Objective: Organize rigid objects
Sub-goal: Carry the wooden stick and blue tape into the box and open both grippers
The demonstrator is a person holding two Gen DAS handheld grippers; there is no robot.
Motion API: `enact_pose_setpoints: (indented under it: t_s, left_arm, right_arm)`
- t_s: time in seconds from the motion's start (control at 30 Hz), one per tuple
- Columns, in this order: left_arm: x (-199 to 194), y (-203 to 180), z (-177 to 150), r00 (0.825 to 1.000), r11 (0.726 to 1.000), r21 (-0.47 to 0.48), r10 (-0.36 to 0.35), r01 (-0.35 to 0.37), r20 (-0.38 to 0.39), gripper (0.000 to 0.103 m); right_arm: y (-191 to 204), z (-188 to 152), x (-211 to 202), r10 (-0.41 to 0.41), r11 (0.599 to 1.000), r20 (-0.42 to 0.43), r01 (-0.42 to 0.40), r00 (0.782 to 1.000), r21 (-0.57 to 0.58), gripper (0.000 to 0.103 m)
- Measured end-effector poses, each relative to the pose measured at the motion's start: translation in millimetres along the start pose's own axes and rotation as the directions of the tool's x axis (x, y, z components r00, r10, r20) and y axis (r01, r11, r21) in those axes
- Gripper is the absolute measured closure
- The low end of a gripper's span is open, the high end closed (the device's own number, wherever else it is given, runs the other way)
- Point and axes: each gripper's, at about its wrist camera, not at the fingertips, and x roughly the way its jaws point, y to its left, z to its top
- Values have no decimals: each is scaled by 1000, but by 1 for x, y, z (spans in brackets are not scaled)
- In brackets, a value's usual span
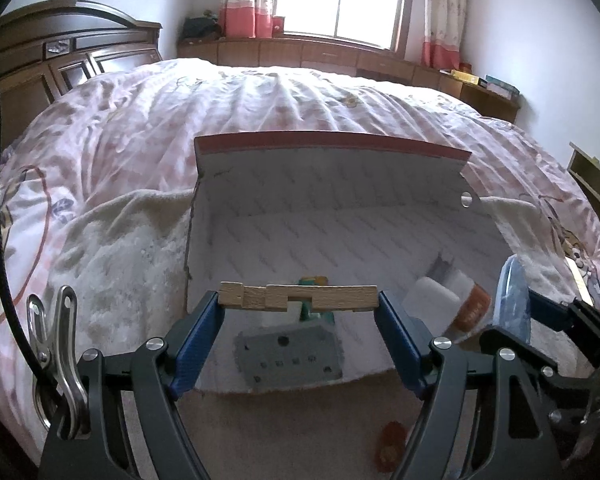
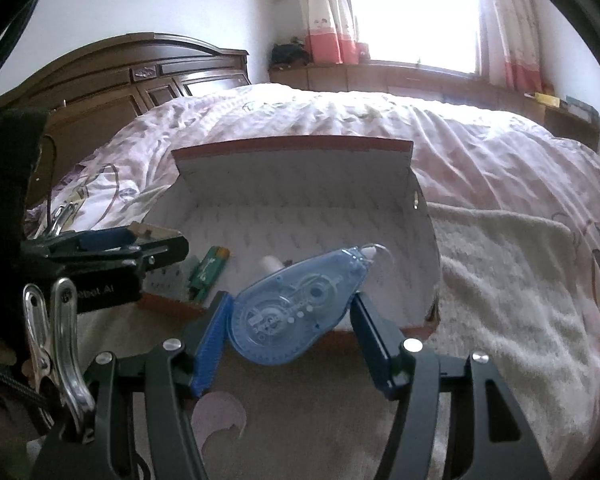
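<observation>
The wooden block (image 1: 300, 297) is clamped end to end by the left gripper (image 1: 300, 312), held above the open cardboard box (image 1: 328, 148) on the bed (image 1: 260, 96). The blue correction-tape dispenser (image 2: 296, 304) is pinched between the right gripper's (image 2: 290, 330) pads, nozzle toward 1 o'clock. Inside the box (left view): a grey plate (image 1: 290, 356) at 6 o'clock, a white container (image 1: 436, 300) at 3 o'clock.

We saw a bare, matt wooden block (image 1: 299, 297), a glossy see-through blue plastic tape dispenser (image 2: 296, 306), a matt white cardboard box (image 1: 340, 216), a fluffy cream cloth blanket (image 2: 500, 280), ribbed blue pads (image 2: 214, 344) and a shiny metal clip (image 1: 58, 360)
</observation>
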Motion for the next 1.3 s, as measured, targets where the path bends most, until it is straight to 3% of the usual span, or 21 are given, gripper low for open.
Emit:
enact_pose_setpoints:
  t_s: [0.77, 1.3]
  left_arm:
    - [39, 8, 14, 1000, 1000, 8, 17, -16, -17, 24]
    - [47, 4, 13, 998, 999, 23, 41, -40, -41, 24]
  right_arm:
    - [-15, 37, 57, -17, 1000, -63, 17, 998, -11, 39]
    - [-19, 39, 69, -32, 999, -68, 33, 997, 3, 38]
